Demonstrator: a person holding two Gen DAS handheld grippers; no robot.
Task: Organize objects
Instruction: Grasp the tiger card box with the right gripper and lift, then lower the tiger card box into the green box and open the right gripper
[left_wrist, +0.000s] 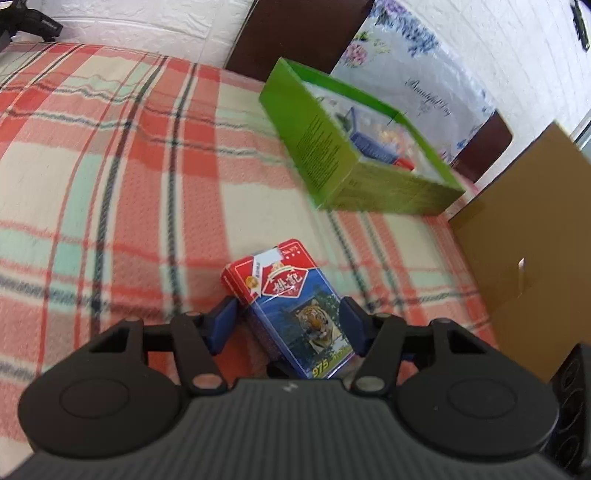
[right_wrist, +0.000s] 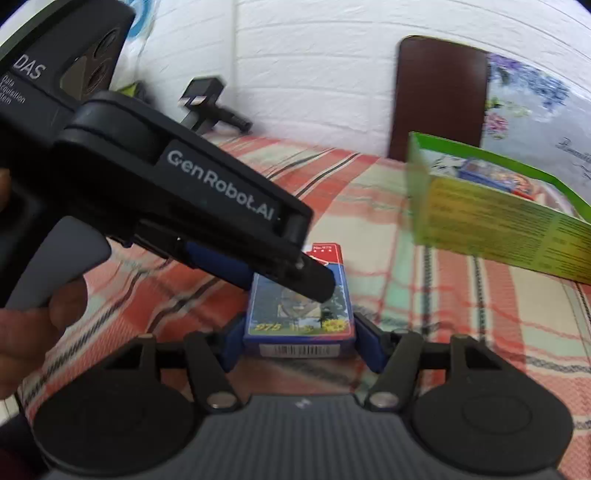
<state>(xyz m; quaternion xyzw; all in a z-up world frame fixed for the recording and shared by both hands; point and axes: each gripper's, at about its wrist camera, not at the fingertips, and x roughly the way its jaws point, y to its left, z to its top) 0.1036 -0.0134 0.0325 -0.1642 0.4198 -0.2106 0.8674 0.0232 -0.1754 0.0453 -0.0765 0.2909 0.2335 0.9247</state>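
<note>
Cards are partly sorted, I judge: the green box (left_wrist: 332, 155) in the upper right of my left view already holds a blue pack, while the card pack (left_wrist: 291, 310) lies on the plaid bed (left_wrist: 110, 166) at lower centre. It is red on top and blue below, with a tiger picture. My left tool (left_wrist: 288, 321) straddles it; whether the pads press, I cannot tell. My right tool (right_wrist: 299, 341) flanks its barcode end, contact unclear. Boxing it remains.
</note>
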